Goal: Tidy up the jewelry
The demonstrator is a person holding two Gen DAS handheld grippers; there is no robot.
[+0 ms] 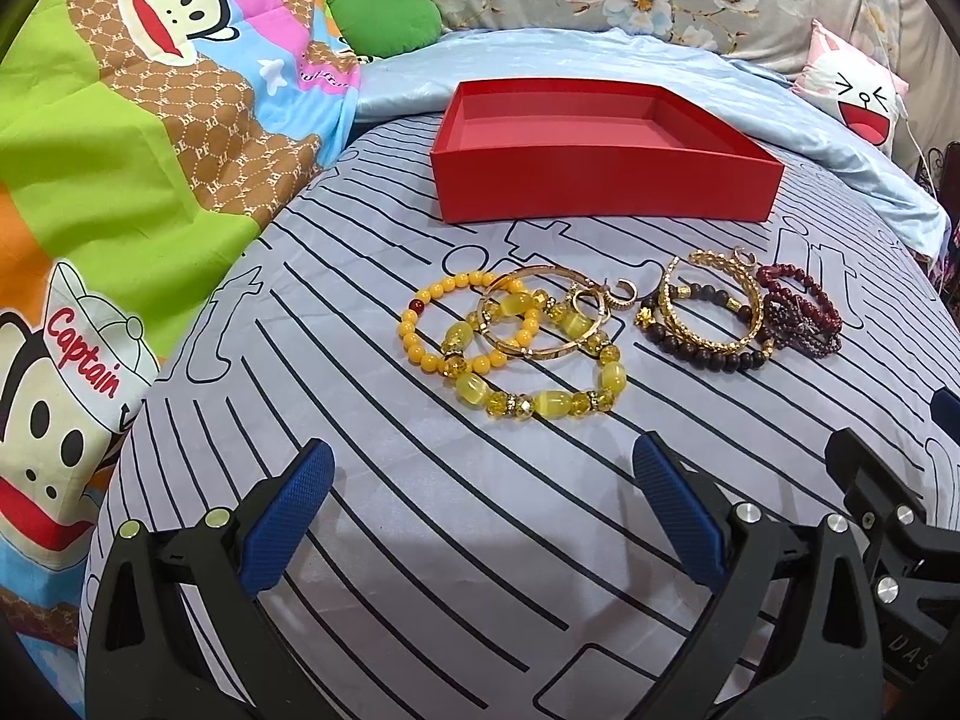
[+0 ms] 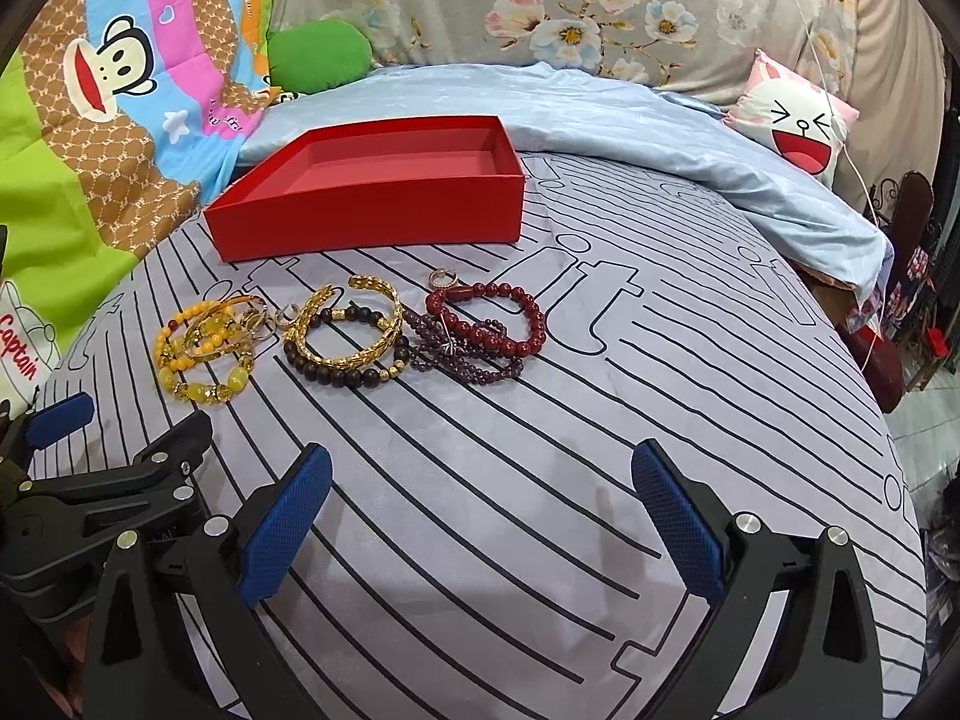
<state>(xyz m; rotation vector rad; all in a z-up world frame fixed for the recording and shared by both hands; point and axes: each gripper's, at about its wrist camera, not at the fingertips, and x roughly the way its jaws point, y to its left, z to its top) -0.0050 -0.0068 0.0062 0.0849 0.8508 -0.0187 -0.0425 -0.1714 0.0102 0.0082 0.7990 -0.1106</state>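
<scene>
On the bed, striped sheet [image 1: 420,540]: serving as the work surface, carrying all pieces and the box.
Red box [image 1: 606,186]: sitting open beyond the jewelry, showing nothing inside; awaiting first piece.
Yellow cluster: lying left of the row, nearest the left gripper; round-bead bracelet [image 1: 420,333], large oval-bead bracelet [image 1: 540,396], gold bangle [image 1: 540,324] overlapping; small gold hoops [image 1: 606,297] resting among them.
Dark cluster: lying mid-row; dark wooden bead bracelet [image 2: 336,369] with gold cuff [image 2: 354,330] resting over it.
Red cluster: lying at right end of the row; dark red bead bracelet [image 2: 498,324] overlapping purple bead strand [image 2: 462,360]; small gold ring [image 2: 444,279] just behind.
Left gripper [image 1: 480,516]: hovering near side of yellow cluster, fingers spread wide, gripping nothing.
Right gripper [image 2: 480,516]: hovering near side of the row, fingers spread wide, gripping nothing.
Progress: judging as not yet begun; nothing boxed, every piece remaining on sheet.
Remaining: picking up, separating, placing all three clusters.
</scene>
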